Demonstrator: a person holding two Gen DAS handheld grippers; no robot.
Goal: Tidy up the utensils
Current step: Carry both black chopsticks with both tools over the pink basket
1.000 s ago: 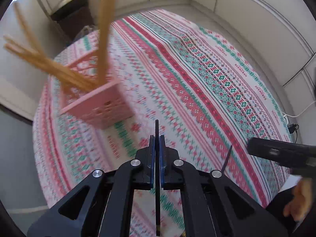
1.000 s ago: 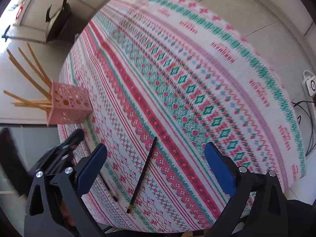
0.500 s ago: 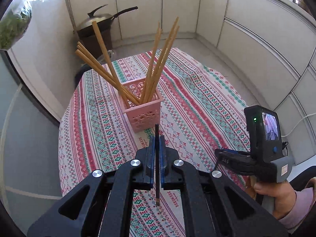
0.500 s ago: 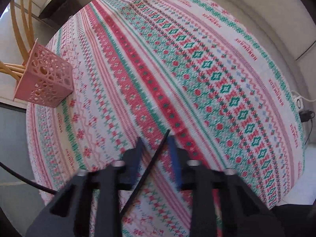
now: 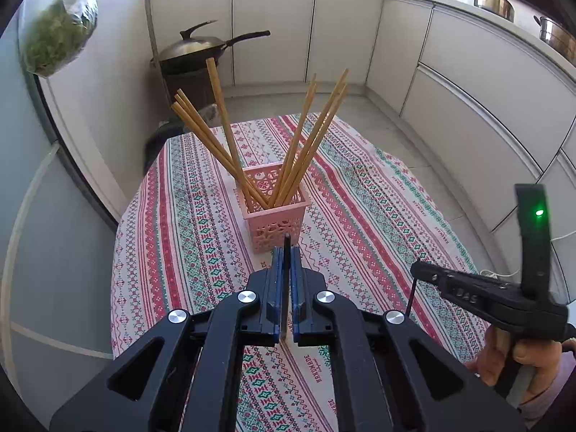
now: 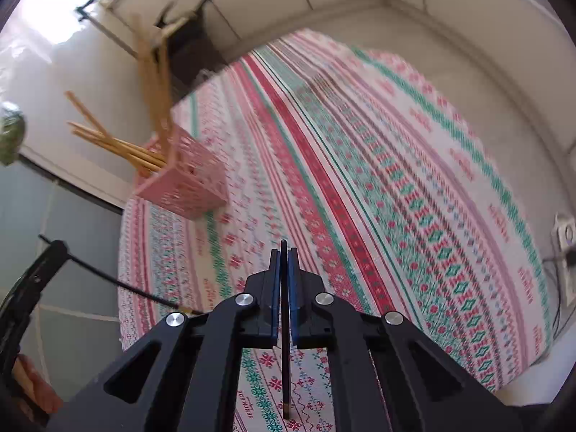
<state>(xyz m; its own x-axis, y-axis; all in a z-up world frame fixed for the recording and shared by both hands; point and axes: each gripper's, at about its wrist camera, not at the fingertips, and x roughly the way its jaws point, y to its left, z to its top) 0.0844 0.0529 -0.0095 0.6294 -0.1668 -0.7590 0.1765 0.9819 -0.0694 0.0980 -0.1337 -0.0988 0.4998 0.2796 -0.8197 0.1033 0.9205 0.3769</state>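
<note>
A pink lattice basket (image 5: 275, 212) holds several wooden chopsticks (image 5: 298, 144) and stands on the striped tablecloth (image 5: 378, 223). My left gripper (image 5: 284, 252) is shut on a thin black chopstick (image 5: 286, 309), just in front of and above the basket. My right gripper (image 6: 284, 252) is shut on a second black chopstick (image 6: 285, 342), lifted off the cloth. The left wrist view shows the right gripper (image 5: 419, 271) at the right, a hand on its handle, its chopstick hanging below. In the right wrist view the basket (image 6: 187, 183) sits upper left and the left gripper (image 6: 54, 248) is at the left edge.
A dark wok (image 5: 201, 50) rests on a stand beyond the table's far end. A bag of greens (image 5: 57, 36) hangs at the upper left. White cabinets (image 5: 468, 108) ring the room. A power strip (image 6: 565, 237) lies on the floor to the right.
The right gripper shut on the black chopstick that lay on the cloth and lifted it. The left gripper rose and drew back, so the basket now appears upright and farther off.
</note>
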